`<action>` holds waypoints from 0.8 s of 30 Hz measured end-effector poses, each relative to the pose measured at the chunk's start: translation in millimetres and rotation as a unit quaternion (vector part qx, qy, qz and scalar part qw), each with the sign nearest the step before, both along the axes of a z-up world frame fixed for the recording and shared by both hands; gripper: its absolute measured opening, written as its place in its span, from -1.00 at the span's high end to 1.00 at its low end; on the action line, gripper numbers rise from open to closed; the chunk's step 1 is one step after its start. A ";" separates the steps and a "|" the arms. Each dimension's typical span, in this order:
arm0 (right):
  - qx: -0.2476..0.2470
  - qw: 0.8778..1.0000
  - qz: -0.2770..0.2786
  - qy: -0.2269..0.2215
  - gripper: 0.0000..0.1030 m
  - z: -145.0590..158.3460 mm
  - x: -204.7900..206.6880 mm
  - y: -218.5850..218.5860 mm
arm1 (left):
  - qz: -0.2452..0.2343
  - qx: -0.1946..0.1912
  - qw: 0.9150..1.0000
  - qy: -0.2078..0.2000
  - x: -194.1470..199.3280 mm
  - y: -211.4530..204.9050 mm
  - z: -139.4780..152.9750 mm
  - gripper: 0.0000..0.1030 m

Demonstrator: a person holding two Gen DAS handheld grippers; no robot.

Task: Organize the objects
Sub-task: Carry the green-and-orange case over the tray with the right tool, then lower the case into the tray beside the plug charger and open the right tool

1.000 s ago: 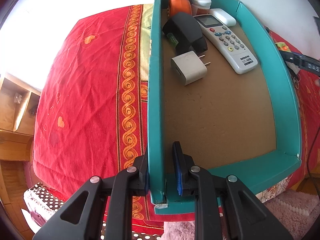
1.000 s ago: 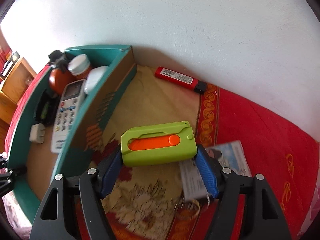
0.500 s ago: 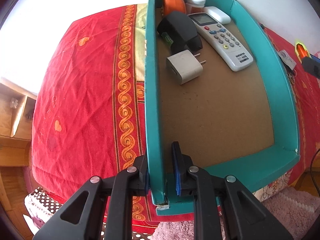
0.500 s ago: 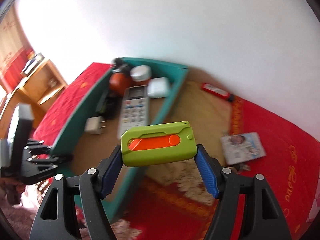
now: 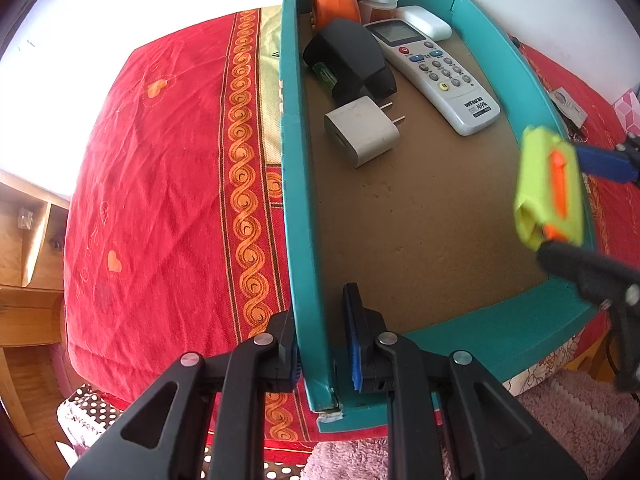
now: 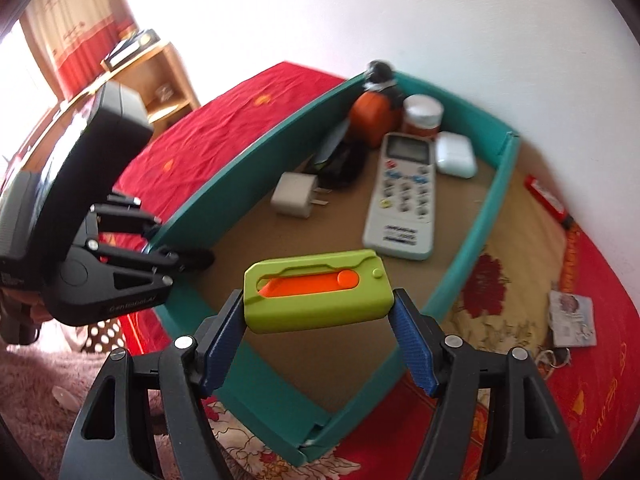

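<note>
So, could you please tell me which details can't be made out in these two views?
- Black object beside the charger: right wrist view, box wall and blur hide its shape.
- Remote button labels: both views, too small.
- Green case: left wrist view, motion-blurred.
- Card on the bedspread: right wrist view, print blurred.

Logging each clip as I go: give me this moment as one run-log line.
left gripper: shut on teal box wall | right gripper: shut on green-orange utility knife, over box | not yet released

The box is teal with a brown floor. The cutter is lime green with an orange slider. The cloth is red, bordered with gold swirls.
</note>
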State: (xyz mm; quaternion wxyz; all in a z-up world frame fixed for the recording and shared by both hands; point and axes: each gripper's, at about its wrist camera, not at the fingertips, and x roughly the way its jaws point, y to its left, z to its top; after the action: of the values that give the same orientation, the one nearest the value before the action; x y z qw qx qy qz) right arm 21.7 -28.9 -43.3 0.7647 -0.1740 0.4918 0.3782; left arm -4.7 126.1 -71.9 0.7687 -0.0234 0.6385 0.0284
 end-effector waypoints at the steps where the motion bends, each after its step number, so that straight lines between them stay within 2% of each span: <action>1: -0.003 1.000 0.004 0.002 -0.40 -2.5 -0.5 2.7 | 0.000 0.000 1.000 0.000 0.1 0.0 0.1 0.70; 18: -0.055 0.995 0.080 0.031 -0.40 -38.0 6.1 43.0 | 0.004 -0.010 1.000 -0.004 -3.9 5.7 0.7 0.70; 24: -0.055 0.993 0.099 0.043 -0.40 -44.3 12.5 58.5 | 0.004 -0.010 1.000 -0.004 -4.5 7.4 0.7 0.71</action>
State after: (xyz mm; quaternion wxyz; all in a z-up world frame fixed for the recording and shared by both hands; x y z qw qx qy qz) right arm 34.2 29.6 -87.6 0.6908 -0.2475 0.5245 0.4318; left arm -9.2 133.5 -71.2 0.7708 -0.0340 0.6356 0.0246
